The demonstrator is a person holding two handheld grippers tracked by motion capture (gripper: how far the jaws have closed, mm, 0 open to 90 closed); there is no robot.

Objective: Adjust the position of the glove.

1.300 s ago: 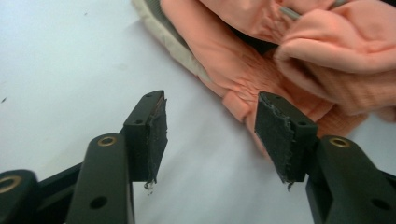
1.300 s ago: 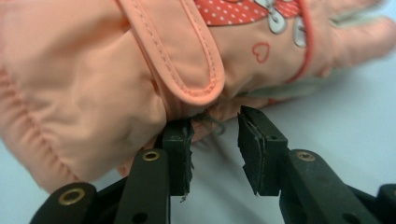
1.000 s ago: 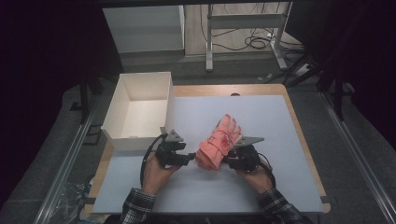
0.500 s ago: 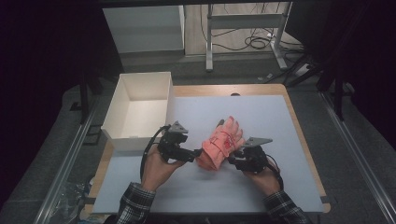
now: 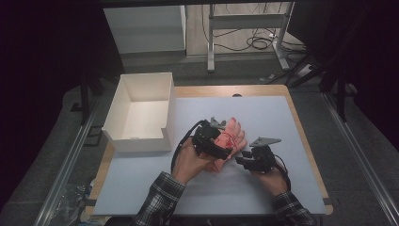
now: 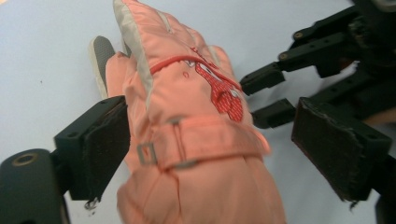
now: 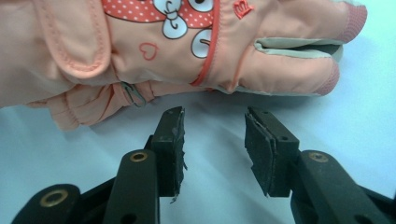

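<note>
Sleeves: plaid cuffs at the near edge of the worktop (image 5: 141,183), one forearm reaching in at each side.
Right claw (image 5: 241,160): just beside the near-right edge of the glove, jaws parted with only bare worktop between the pads, gripping nothing; in the right gripper view (image 7: 212,135) the tips stop just short of the glove's side.
Left claw (image 5: 225,151): held over the glove's cuff end; its jaws have just been opening and stand wide, with the cuff between them. In the left gripper view (image 6: 210,144) the fabric rests against one pad while the other pad stands clear of it, so there is no squeeze.
Glove (image 5: 231,139): pink, padded, with a wrist strap, metal buckle and a red polka-dot bow print; it lies on the middle of the worktop, fingers pointing away from the person.
White box (image 5: 141,113): open-topped, on the far-left part of the worktop, well apart from the glove.
Beyond: metal desk legs (image 5: 244,37) and cables on the floor.
</note>
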